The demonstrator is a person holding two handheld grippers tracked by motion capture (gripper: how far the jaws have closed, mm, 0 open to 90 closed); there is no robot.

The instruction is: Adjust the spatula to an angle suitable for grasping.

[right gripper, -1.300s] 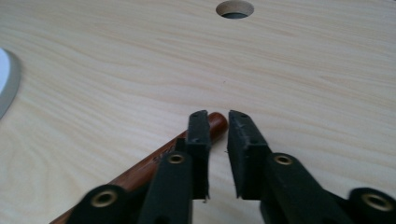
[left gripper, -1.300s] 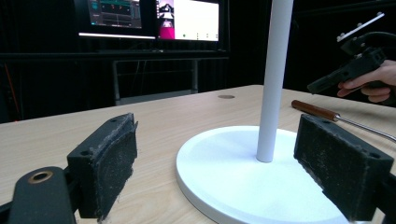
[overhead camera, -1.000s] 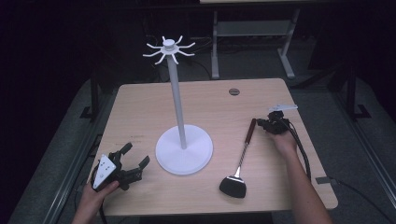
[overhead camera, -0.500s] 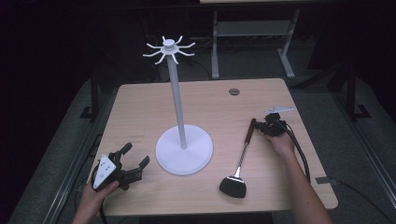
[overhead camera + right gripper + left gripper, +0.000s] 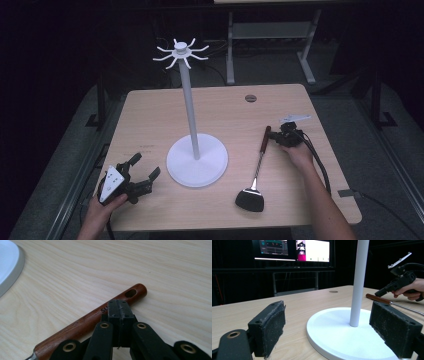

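Note:
A spatula [image 5: 257,169] with a black head and a red-brown wooden handle [image 5: 82,323] lies flat on the table, right of the white hook stand [image 5: 189,105]. My right gripper [image 5: 119,306] is shut, its pads pressed together, and its tip sits over the handle just below the hanging hole. From above, the right gripper [image 5: 273,136] is at the handle's far end. My left gripper [image 5: 145,166] is held open near the table's front left corner with nothing between its pads [image 5: 270,330]. It faces the stand's round base [image 5: 337,332].
The wooden table [image 5: 150,115] has a small round grommet [image 5: 250,98] near its far edge. The stand's pole carries a ring of hooks [image 5: 180,51] at the top. Monitors [image 5: 294,248] glow in the dark behind the table. A cable [image 5: 320,165] trails from the right gripper.
My right gripper has moved slightly left and down onto the far end of the spatula handle. The left gripper and the spatula have stayed put.

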